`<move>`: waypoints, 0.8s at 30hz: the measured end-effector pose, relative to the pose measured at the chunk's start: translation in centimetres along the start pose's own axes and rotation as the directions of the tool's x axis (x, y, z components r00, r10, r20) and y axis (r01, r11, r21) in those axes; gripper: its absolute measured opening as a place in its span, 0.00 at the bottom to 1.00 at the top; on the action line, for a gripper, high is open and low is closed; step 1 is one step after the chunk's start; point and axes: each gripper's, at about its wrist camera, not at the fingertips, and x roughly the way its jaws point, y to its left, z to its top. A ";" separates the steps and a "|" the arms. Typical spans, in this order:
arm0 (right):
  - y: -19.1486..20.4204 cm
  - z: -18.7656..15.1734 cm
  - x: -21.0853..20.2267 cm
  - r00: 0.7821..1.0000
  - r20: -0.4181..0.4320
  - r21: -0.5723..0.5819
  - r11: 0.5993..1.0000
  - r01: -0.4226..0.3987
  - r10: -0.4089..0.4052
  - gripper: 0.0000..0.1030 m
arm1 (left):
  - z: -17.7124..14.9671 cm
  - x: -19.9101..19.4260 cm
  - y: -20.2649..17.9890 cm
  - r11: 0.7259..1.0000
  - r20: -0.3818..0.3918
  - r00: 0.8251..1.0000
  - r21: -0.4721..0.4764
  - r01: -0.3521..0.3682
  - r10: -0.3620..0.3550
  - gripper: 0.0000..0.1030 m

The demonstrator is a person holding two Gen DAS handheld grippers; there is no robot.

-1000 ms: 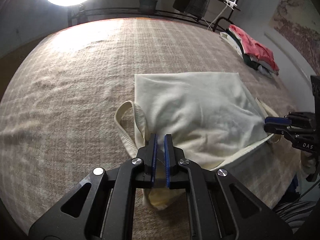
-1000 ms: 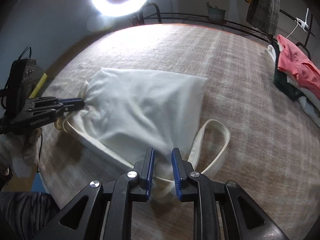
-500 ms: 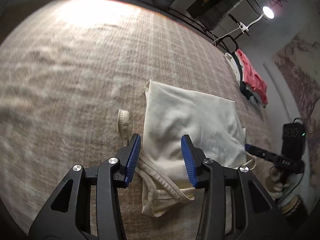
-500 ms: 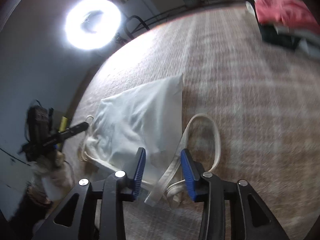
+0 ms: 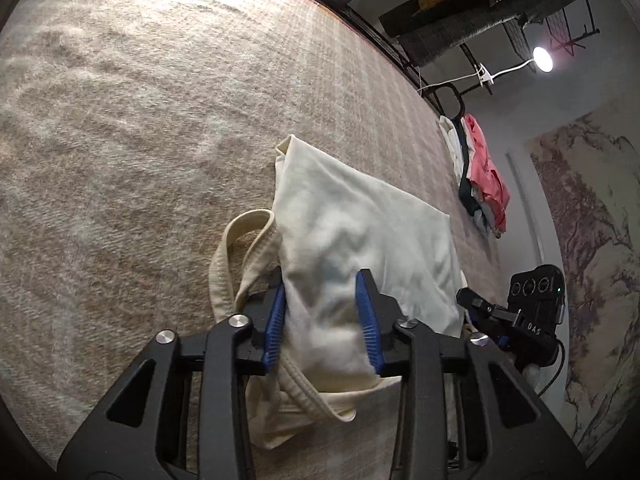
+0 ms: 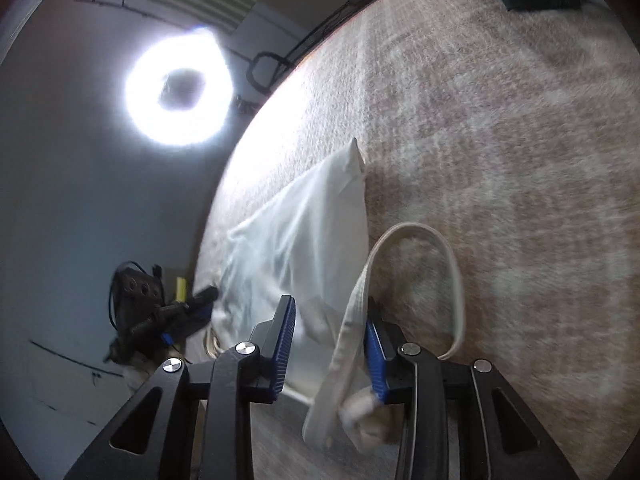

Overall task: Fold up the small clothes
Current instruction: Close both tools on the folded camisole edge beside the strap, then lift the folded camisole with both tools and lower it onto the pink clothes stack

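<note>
Cream garment [image 5: 352,216] lies on a brown-beige plaid bed [image 5: 140,120], w/ ribbed straps at the near end. One strap loop [image 5: 228,256] curls out to the left of the body in the left wrist view; in the right wrist view another strap loop [image 6: 424,264] arcs out to the right over the bed.

Left hand-held gripper [image 5: 322,322]: jaws spread wide, released, blue pads either side of the garment's near end, cloth bulging up btw them. Nothing pinched.

Right hand-held gripper [image 6: 330,344]: also spread apart, not gripping. A strap band runs btw its fingers, lying against the inner face of the right pad. The view is motion-blurred, so can't tell more about the contact.

Each gripper shows in the other's view, at the garment's opposite near corner: right one at [image 5: 516,324], left one at [image 6: 172,312].

Stack of folded clothes [image 5: 484,172], pink on top, sits at the far right edge of the bed, well apart from the garment. Ring light [image 6: 178,92] glows past the bed's far-left edge.
</note>
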 end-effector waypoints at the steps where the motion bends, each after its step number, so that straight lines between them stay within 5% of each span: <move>1: 0.0 0.0 0.3 1.000 0.013 0.012 1.000 -0.013 0.012 0.28 | 0.0 0.2 -0.2 1.000 0.004 1.000 0.007 -0.010 0.010 0.24; 4: 0.1 0.1 1.4 1.000 0.012 0.039 0.999 -0.017 0.017 0.21 | 0.0 0.7 -0.6 1.000 0.012 1.000 0.001 -0.025 0.025 0.13; 9: 1.7 -0.2 1.3 0.998 0.029 -0.012 0.998 0.058 -0.058 0.06 | -0.4 0.2 -1.9 0.995 0.054 0.995 0.050 -0.084 0.081 0.08; 19: 8.6 -0.3 0.4 0.969 0.104 -0.259 0.934 0.244 -0.224 0.05 | -0.4 -1.5 -7.6 0.971 0.148 0.983 0.197 -0.136 0.108 0.07; 24: 10.2 0.7 -1.8 0.957 0.165 -0.309 0.909 0.279 -0.238 0.05 | 1.1 -1.4 -11.0 0.961 0.160 0.984 0.253 -0.116 0.077 0.07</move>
